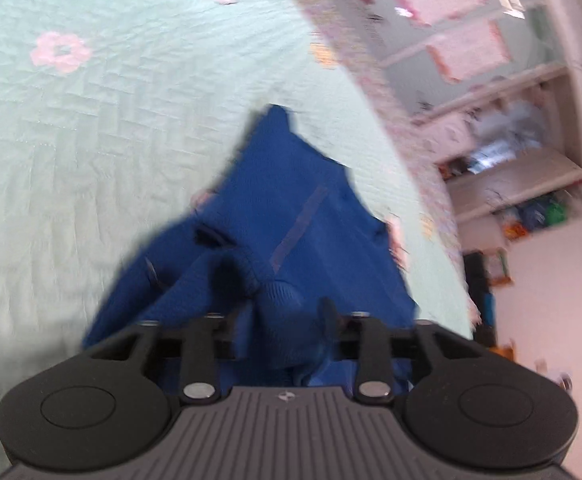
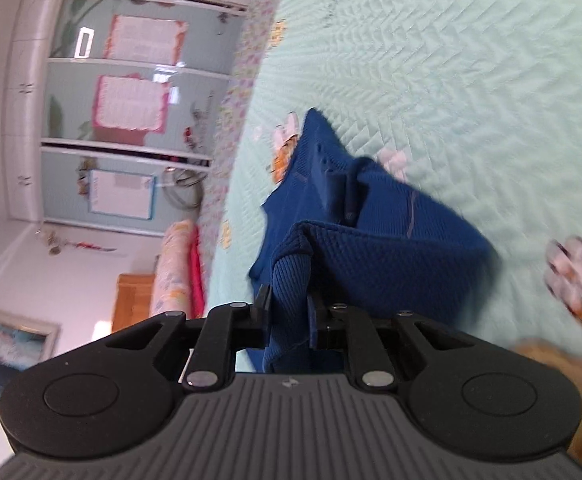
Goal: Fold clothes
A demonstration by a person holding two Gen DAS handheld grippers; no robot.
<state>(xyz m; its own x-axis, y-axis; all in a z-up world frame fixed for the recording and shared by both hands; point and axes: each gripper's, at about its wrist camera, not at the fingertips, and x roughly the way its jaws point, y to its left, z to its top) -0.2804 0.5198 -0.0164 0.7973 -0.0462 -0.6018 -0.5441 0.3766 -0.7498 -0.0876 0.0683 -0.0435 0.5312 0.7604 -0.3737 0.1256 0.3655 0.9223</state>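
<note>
A dark blue knit sweater [image 1: 303, 216] lies partly on a mint green quilted bedspread [image 1: 91, 152], its near part raised toward the camera. My left gripper [image 1: 279, 304] is shut on a bunched ribbed fold of it, and the cloth fills the gap and hides most of the left finger. In the right wrist view the same sweater [image 2: 391, 248] hangs down to the bedspread [image 2: 471, 80]. My right gripper [image 2: 291, 308] is shut on a ribbed edge pinched between its two black fingers [image 2: 265, 300].
The bed's floral border [image 1: 355, 60] runs along its edge, with a wardrobe and open shelves [image 1: 511, 168] beyond. In the right wrist view, glass wardrobe doors [image 2: 131, 120], a rolled pink quilt [image 2: 179, 264] and a wooden cabinet [image 2: 131, 300] stand off the bed.
</note>
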